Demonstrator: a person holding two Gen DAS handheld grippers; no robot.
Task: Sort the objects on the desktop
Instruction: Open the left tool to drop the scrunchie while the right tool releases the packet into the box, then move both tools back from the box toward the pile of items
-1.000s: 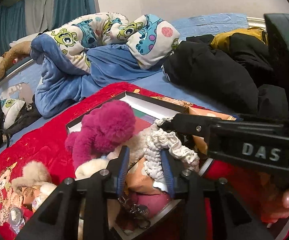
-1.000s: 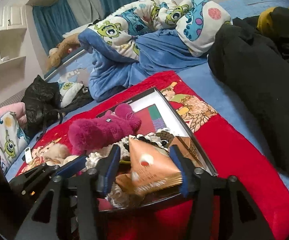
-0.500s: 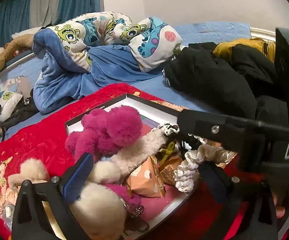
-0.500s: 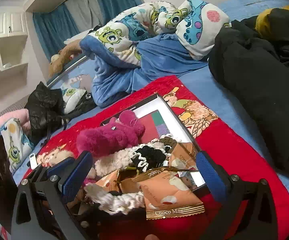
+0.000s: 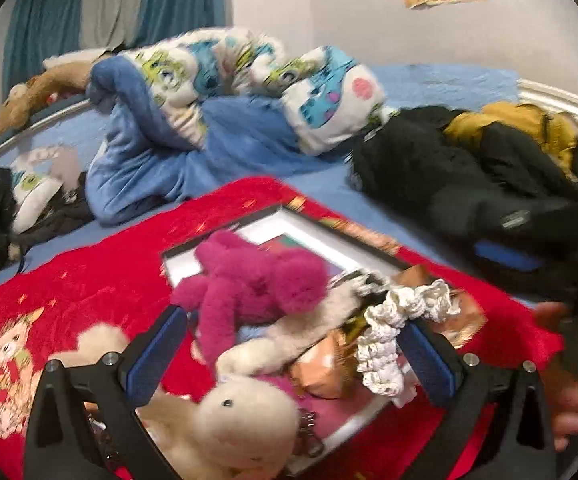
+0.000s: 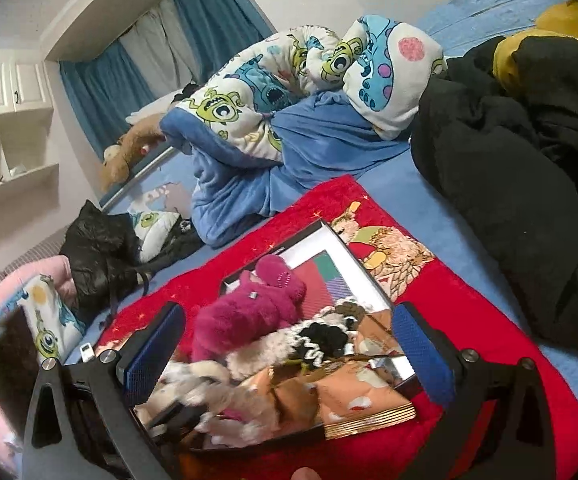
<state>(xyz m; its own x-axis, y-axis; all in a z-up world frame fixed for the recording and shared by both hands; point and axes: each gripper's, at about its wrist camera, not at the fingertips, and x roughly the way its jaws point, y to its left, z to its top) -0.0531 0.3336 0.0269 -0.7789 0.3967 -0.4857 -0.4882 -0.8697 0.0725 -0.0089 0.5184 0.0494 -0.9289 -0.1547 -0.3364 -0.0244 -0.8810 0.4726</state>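
Observation:
A black-rimmed tray lies on a red blanket, piled with small things. A magenta plush lies across its far half. A cream plush, a white crocheted scrunchie, a black scrunchie and orange snack packets fill the near half. My left gripper hangs open above the pile, holding nothing. My right gripper is open too, over the packets, empty. Its dark body shows at the right of the left wrist view.
The blanket lies on a blue bed. A cartoon-print duvet is bunched at the back. Black and yellow jackets are heaped on the right. A black bag and a pillow sit on the left. A hand grips the right tool.
Both grippers went from shut to wide open and lifted. The left let go of the white scrunchie and the right dropped an orange snack packet; both now lie on the tray.

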